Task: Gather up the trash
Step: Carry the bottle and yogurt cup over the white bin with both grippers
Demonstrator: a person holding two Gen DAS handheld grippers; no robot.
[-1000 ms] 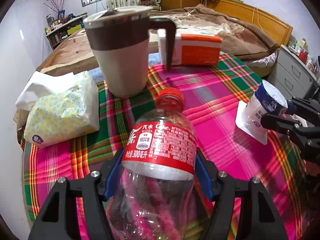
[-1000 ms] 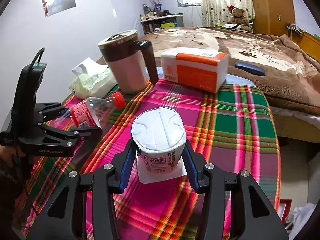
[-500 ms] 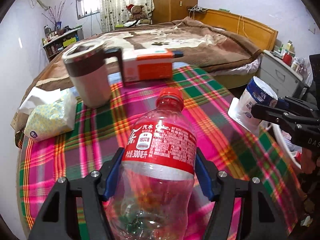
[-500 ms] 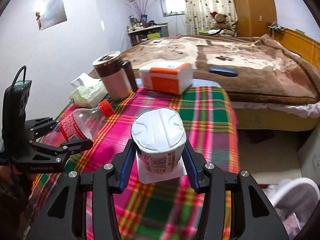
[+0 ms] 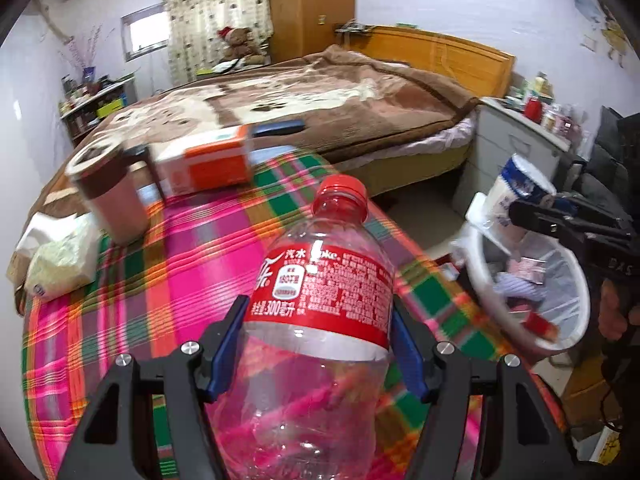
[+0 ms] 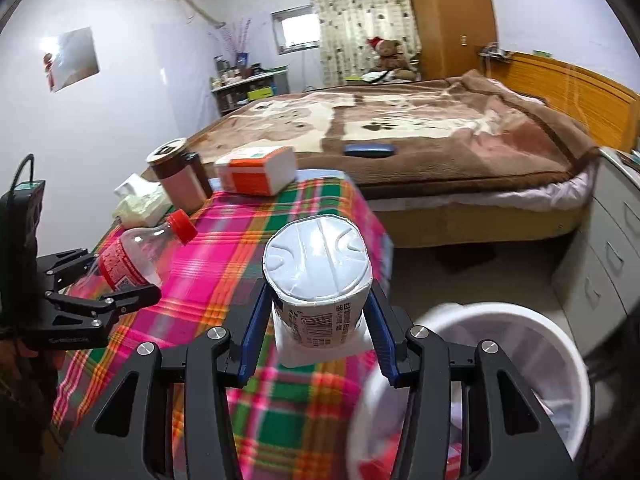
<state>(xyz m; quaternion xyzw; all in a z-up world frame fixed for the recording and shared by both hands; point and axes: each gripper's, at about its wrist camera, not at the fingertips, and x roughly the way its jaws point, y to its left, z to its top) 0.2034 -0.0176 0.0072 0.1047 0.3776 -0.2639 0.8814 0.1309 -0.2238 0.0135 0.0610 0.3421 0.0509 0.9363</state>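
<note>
My left gripper (image 5: pixel 320 344) is clenched on an empty clear plastic bottle (image 5: pixel 320 320) with a red label and red cap, blue pads (image 5: pixel 226 352) pressed to both sides of the label band, cap pointing away from me, held up over the plaid tablecloth (image 5: pixel 192 264). My right gripper (image 6: pixel 318 336) is clenched on a white yogurt cup (image 6: pixel 318 276), foil lid (image 6: pixel 316 256) facing the camera, barcode side down toward me, a white flap sticking out under it, blue pads on both sides. In the left view the cup (image 5: pixel 516 196) sits in the right gripper just above the near rim of the white trash bin (image 5: pixel 576 276); bin stands on the floor beside the table edge, lined with a bag, with paper scraps and a red wrapper inside. In the right view the bin (image 6: pixel 500 316) is low right, partly behind my gripper arm, and the cup is over the table's edge next to it, not inside. Left on the table at the far end: brown and cream mug (image 5: pixel 114 196) with handle, orange and white box (image 5: pixel 208 164) just beside it, tissue pack (image 5: pixel 60 260) at the left edge. Bed with brown blanket (image 5: pixel 320 96) behind the table, blue flat thing (image 6: pixel 370 149) lying on it, can't tell what. White drawers (image 5: pixel 516 148) to the right of the bed. Picture is motion-blurred at the edges.
</note>
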